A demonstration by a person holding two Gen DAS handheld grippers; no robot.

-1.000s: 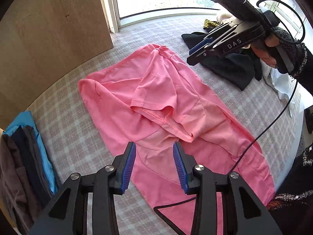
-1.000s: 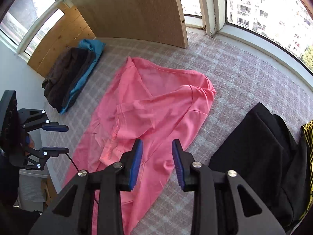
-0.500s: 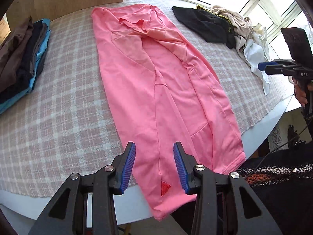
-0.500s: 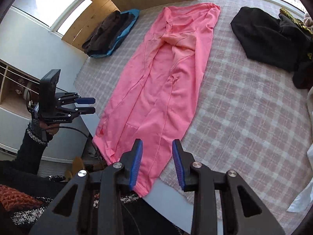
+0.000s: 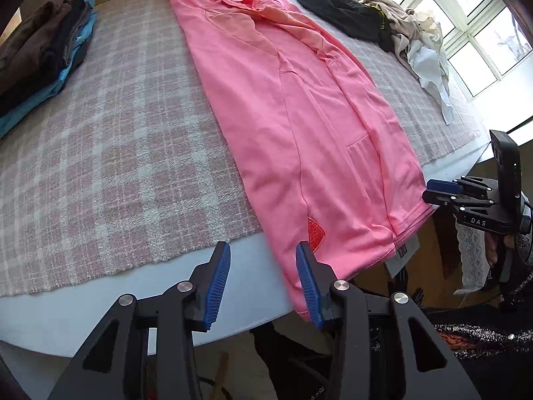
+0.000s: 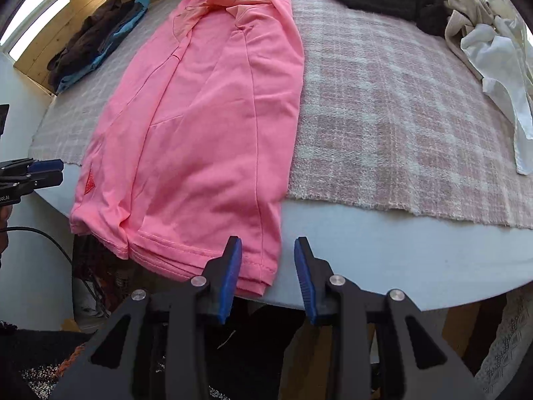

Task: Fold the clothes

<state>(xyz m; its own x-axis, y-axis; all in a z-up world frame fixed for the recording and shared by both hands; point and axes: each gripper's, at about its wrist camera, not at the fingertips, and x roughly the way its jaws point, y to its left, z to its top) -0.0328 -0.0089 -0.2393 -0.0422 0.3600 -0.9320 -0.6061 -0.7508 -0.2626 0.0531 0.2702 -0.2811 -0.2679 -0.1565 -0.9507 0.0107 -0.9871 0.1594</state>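
A pink shirt (image 5: 293,100) lies lengthwise on the checked cloth, its sides folded inward, its hem hanging over the table's near edge. It also shows in the right wrist view (image 6: 206,106). My left gripper (image 5: 263,280) is open and empty just off the hem's left corner. My right gripper (image 6: 268,273) is open and empty at the hem's right corner. The right gripper also appears in the left wrist view (image 5: 443,191), and the left gripper in the right wrist view (image 6: 46,171).
A stack of folded dark and blue clothes (image 5: 43,53) sits at the far left. A pile of black (image 5: 336,8), beige and white garments (image 5: 429,66) lies at the far right. The checked cloth (image 5: 110,153) ends short of the white table edge (image 5: 166,300).
Both grippers have pulled back from the collar end to the table's near edge, down at the shirt's hem. The shirt lies as before. Both stay open.
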